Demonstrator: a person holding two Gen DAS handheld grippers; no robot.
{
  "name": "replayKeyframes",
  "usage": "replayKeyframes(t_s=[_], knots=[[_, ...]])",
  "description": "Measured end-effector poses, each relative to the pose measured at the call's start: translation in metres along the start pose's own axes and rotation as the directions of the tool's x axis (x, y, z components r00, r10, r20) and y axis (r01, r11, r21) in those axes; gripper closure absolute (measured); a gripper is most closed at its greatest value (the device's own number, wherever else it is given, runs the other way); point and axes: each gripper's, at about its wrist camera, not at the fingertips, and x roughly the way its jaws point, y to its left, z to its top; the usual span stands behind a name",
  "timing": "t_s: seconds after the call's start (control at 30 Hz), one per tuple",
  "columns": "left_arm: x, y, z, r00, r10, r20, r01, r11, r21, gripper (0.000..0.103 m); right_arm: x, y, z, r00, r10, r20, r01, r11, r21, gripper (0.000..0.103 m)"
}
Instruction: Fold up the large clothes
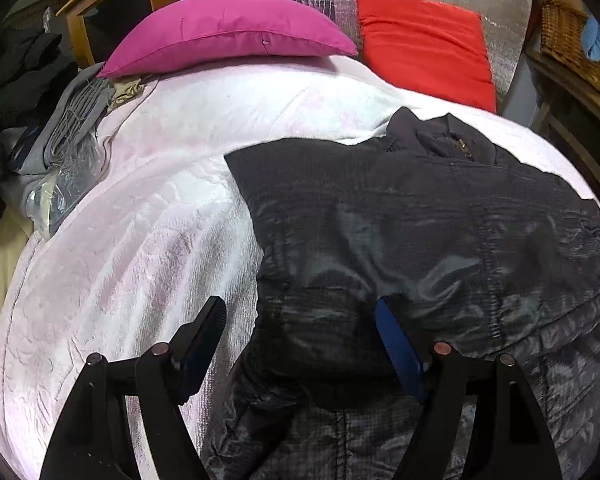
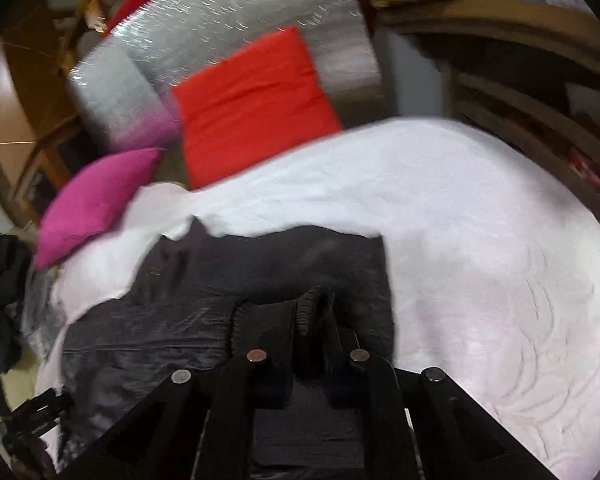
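Right wrist view: right gripper (image 2: pixel 314 320) has its jaws pressed together on the ribbed knit cuff (image 2: pixel 314 306) of the dark jacket (image 2: pixel 228 344). Cuff bunches up between the pads, so the grip looks real, not a miss. Frame is motion-blurred.

Left wrist view: left gripper (image 1: pixel 300 344) is spread wide and holds nothing. One finger sits over the bedcover (image 1: pixel 140 220), the other over jacket fabric near the hem; can't tell if it touches.

Jacket location: lying on the white bedcover, toward the bed's near edge and its right side as the left camera sees it. Collar with zipper (image 1: pixel 460 146) points toward the head of the bed, where the pink pillow (image 1: pixel 228 28) and red cushion (image 1: pixel 424 44) sit.

Progress, my read:
- Jacket is spread roughly flat, body smoothed, left edge fairly straight.
- One sleeve appears already laid in across the body, cuff now pinched.
- No compact fold yet; full body length is exposed.

Left: finish placing that sleeve, check the other side, fold the body lengthwise or hem to collar. Early-to-mid stage.

A folded grey pile (image 1: pixel 76 120) at the bed's far left edge may be earlier items; unclear.
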Motion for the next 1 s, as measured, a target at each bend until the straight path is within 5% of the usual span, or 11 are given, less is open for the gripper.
replayKeyframes(t_s=[0.1,0.3,0.47,0.67,0.77,0.97,1.0], knots=[[0.009,-0.004,-0.003,0.999,0.019,-0.035,-0.018,1.000,0.025,0.025,0.027,-0.014,-0.012,0.995,0.010,-0.097,-0.006,0.999,0.042,0.088],[-0.004,-0.003,-0.001,1.000,0.004,-0.010,-0.004,1.000,0.016,0.026,-0.012,-0.027,-0.007,0.998,0.045,-0.038,-0.041,0.995,0.093,0.086],[-0.025,-0.021,-0.003,0.998,-0.027,0.056,0.022,0.997,0.076,0.025,-0.052,-0.004,-0.016,0.997,0.057,0.047,-0.056,0.998,-0.015,0.081],[-0.001,-0.034,-0.017,0.999,0.028,-0.018,-0.026,0.991,0.130,0.022,-0.028,0.033,-0.034,0.993,0.106,-0.060,-0.112,0.989,-0.100,0.079],[-0.001,-0.036,-0.016,0.999,0.042,-0.011,-0.040,0.989,0.145,0.021,0.008,0.028,-0.051,0.978,0.105,-0.178,-0.121,0.989,-0.082,0.077],[-0.022,-0.034,-0.007,0.999,-0.008,0.053,0.002,0.993,0.116,0.021,-0.024,0.024,-0.043,0.975,0.193,-0.109,-0.198,0.979,-0.041,0.075],[-0.025,-0.035,-0.006,0.998,-0.007,0.067,-0.001,0.993,0.115,0.021,-0.027,0.025,-0.044,0.974,0.208,-0.095,-0.212,0.977,-0.038,0.062]])
